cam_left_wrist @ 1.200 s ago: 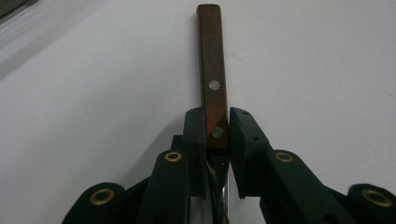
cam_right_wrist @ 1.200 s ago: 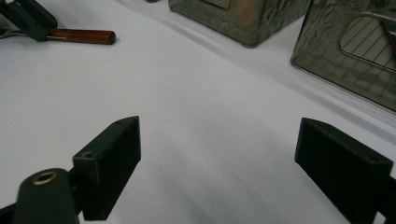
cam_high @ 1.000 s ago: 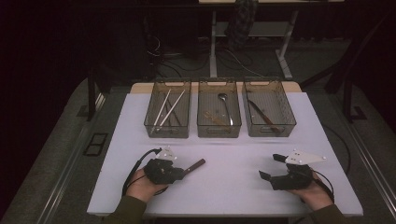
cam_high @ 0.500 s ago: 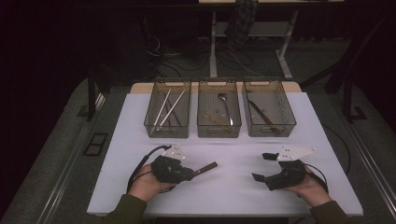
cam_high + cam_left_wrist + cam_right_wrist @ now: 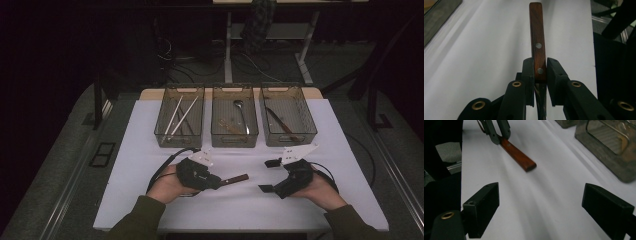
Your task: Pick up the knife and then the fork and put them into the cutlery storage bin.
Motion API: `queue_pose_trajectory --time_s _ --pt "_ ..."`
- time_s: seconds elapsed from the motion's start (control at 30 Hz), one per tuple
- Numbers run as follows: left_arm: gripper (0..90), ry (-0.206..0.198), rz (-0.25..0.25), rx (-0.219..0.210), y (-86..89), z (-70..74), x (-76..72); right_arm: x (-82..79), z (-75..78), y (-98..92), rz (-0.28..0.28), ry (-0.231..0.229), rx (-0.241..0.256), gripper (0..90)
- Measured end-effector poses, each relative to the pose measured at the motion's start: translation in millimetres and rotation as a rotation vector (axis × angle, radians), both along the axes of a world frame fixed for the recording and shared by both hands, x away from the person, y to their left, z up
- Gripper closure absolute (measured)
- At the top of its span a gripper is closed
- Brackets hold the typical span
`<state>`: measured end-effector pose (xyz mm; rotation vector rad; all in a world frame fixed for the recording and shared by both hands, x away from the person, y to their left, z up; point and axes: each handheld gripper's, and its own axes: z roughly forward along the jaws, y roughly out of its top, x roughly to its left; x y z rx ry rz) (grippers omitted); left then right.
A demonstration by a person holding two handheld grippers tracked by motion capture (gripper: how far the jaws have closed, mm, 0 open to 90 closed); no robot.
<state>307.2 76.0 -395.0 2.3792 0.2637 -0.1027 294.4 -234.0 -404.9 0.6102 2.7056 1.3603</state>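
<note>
A utensil with a brown wooden handle point(image 5: 236, 178) point(image 5: 537, 37) is clamped near its riveted end by my left gripper point(image 5: 220, 181) point(image 5: 540, 67), which is shut on it. Its metal part runs back between the jaws and is hidden. The handle points right, just above the white table, toward my right gripper point(image 5: 269, 175) point(image 5: 549, 202). That gripper is open with nothing between its jaws, a short way from the handle's free end point(image 5: 518, 158). The right gripper view also catches the left gripper point(image 5: 499, 135) farther off.
Three clear bins stand in a row at the back of the white table point(image 5: 240, 215): the left bin point(image 5: 178, 139) holds chopsticks, the middle bin point(image 5: 235, 141) a spoon, the right bin point(image 5: 288, 139) a dark utensil. The table's front edge is near my forearms.
My left gripper has carried the wooden-handled utensil to the right. My right gripper has shifted left toward it, and the gap between them has narrowed.
</note>
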Motion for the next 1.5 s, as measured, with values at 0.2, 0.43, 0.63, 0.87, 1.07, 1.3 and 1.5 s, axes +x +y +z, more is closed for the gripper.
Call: queue_pose_trajectory --time_s 0.2,0.43,0.63,0.87,1.07,1.3,1.5 --pt "76.7 -0.016 -0.064 0.046 -21.6 7.7 8.3 14.4 6.4 20.8 0.062 0.007 -0.052 14.4" --pt "76.7 -0.025 -0.124 0.05 -34.8 8.9 4.8 11.7 9.8 41.8 0.136 -0.004 -0.103 17.4" --pt "76.7 -0.018 -0.179 0.069 -43.0 5.4 -1.0 2.6 6.7 45.1 0.187 -0.003 -0.116 28.8" --pt "76.7 -0.031 -0.222 0.088 -50.2 5.7 -9.4 -2.4 0.8 51.9 0.265 0.036 -0.153 43.1" --pt "76.7 -0.04 -0.243 0.105 -53.7 5.8 -12.6 -6.2 -3.4 57.8 0.316 0.059 -0.186 56.9" --pt "76.7 -0.042 -0.248 0.113 -54.5 4.8 -13.3 -7.1 -4.9 61.0 0.342 0.077 -0.189 67.0" --pt "76.7 -0.035 -0.251 0.115 -55.5 4.0 -13.8 -8.6 -4.2 62.0 0.353 0.068 -0.184 73.6"
